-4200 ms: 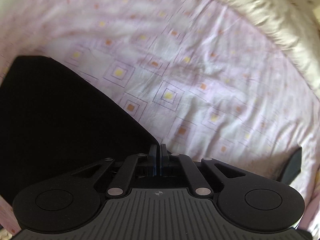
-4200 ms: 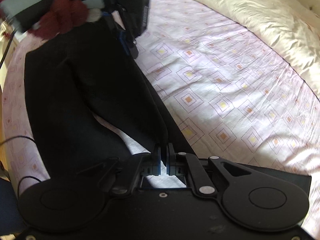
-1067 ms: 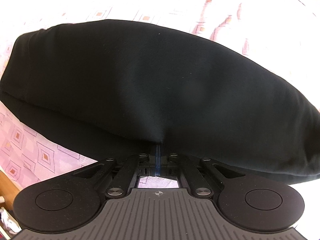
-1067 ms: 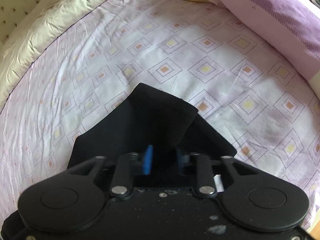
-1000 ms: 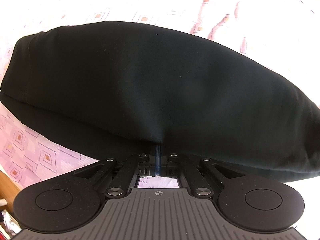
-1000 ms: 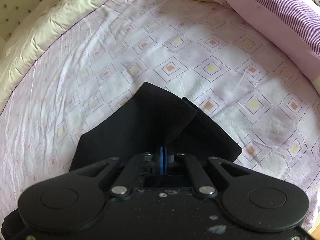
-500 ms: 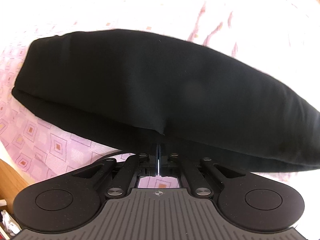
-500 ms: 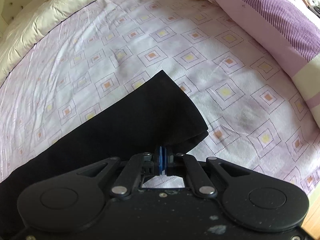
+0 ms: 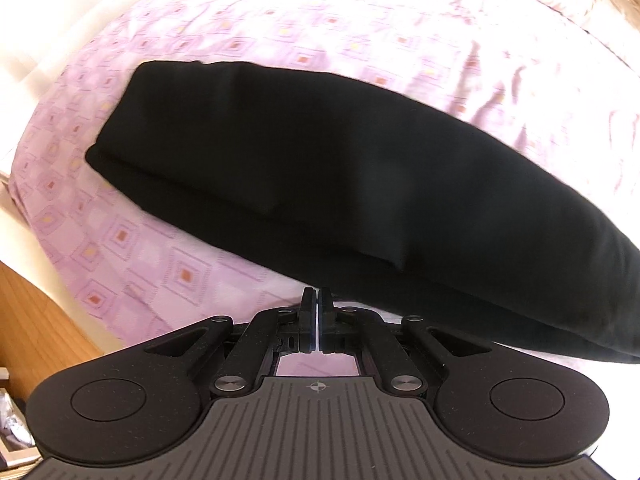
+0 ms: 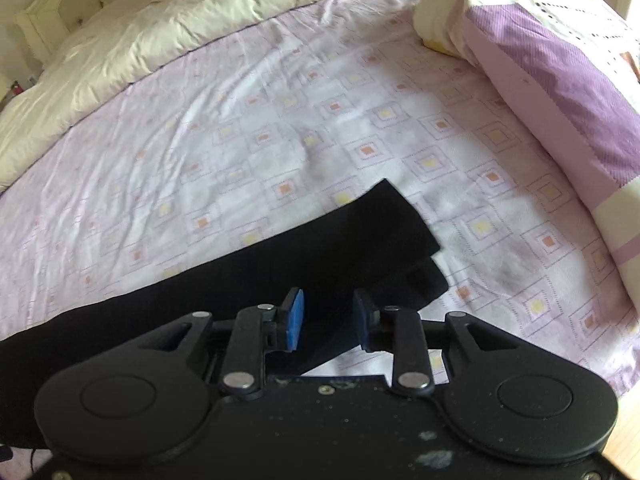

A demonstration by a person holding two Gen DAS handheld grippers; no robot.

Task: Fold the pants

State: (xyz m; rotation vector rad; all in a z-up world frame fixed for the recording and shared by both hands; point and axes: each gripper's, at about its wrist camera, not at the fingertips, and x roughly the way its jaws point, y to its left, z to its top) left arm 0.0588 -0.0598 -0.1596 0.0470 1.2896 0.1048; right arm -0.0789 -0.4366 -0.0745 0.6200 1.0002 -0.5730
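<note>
The black pants [image 9: 340, 184] lie folded lengthwise on the pink patterned bed sheet [image 9: 168, 268], one leg stacked on the other. My left gripper [image 9: 315, 300] is shut and empty, just clear of the pants' near edge. In the right wrist view the leg ends of the pants [image 10: 360, 248] lie flat on the sheet [image 10: 280, 140], with two stacked hems showing. My right gripper [image 10: 328, 312] is open, its blue-padded fingers [image 10: 295, 318] just above the leg ends, holding nothing.
A purple and cream pillow [image 10: 560, 80] lies at the right of the bed. A cream quilt [image 10: 180, 24] is bunched along the far side. The bed's edge and a wooden floor [image 9: 36, 328] show at the lower left in the left wrist view.
My right gripper opened and let the leg ends drop flat on the sheet. My left gripper let go of the pants' edge and drew back, still shut.
</note>
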